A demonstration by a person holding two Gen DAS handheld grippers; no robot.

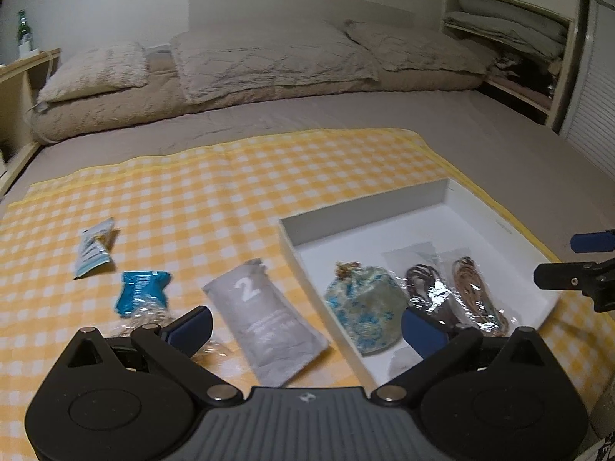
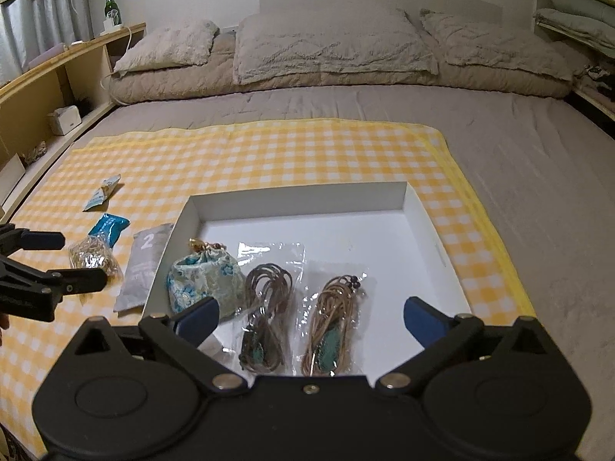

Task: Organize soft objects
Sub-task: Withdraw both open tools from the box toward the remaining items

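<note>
Both grippers hang wide apart and hold nothing: the left gripper (image 1: 307, 330) above the grey fabric sachet marked 2 (image 1: 265, 319), the right gripper (image 2: 311, 322) over the shallow white cardboard tray (image 2: 296, 198). Inside the tray lie a blue floral drawstring pouch (image 2: 200, 280) and two clear bags of coiled cord (image 2: 265, 307), on the yellow checked cloth (image 2: 269, 153).

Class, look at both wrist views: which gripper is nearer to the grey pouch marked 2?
Left. The left gripper hangs open right over the grey pouch, which lies between its fingers. The right gripper sits open over the white box, beside the pouch.
</note>
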